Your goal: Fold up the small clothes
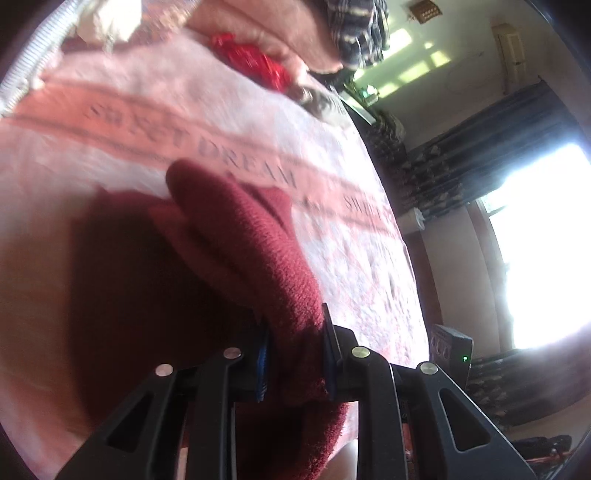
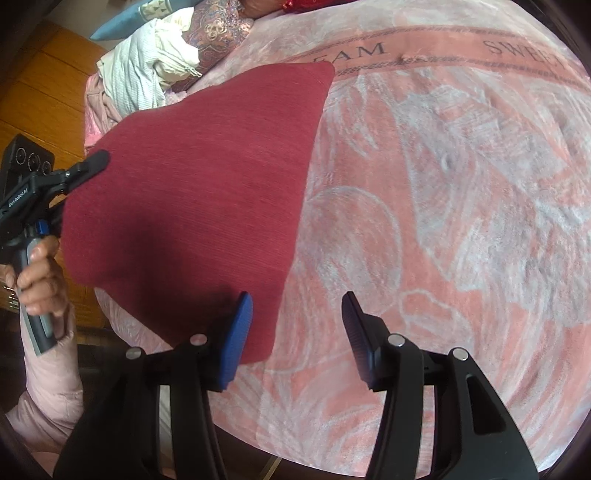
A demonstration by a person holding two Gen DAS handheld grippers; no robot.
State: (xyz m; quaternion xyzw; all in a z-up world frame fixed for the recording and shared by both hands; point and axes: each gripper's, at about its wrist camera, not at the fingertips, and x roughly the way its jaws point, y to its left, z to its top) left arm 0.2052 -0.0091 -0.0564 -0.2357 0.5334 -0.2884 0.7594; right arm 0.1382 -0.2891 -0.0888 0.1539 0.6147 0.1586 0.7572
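Note:
A dark red knit garment (image 2: 199,192) hangs lifted over the pink blanket (image 2: 443,184). At its left edge my left gripper (image 2: 96,161) grips it, with a hand (image 2: 40,277) around the handle. In the left wrist view that gripper (image 1: 293,317) is shut on a bunched fold of the red garment (image 1: 258,251), which trails forward onto the blanket (image 1: 184,122). My right gripper (image 2: 297,328) is open near the garment's lower corner. The corner reaches just past its blue left pad (image 2: 240,332), and the pads do not press on it.
The blanket carries "SWEET DREAM" lettering. A heap of pale clothes (image 2: 147,66) and a blue pillow (image 2: 140,18) lie at the far left. A shiny red item (image 1: 255,59) and plaid cloth (image 1: 358,29) sit at the far end. The bed edge and a bright window (image 1: 546,240) are to the right.

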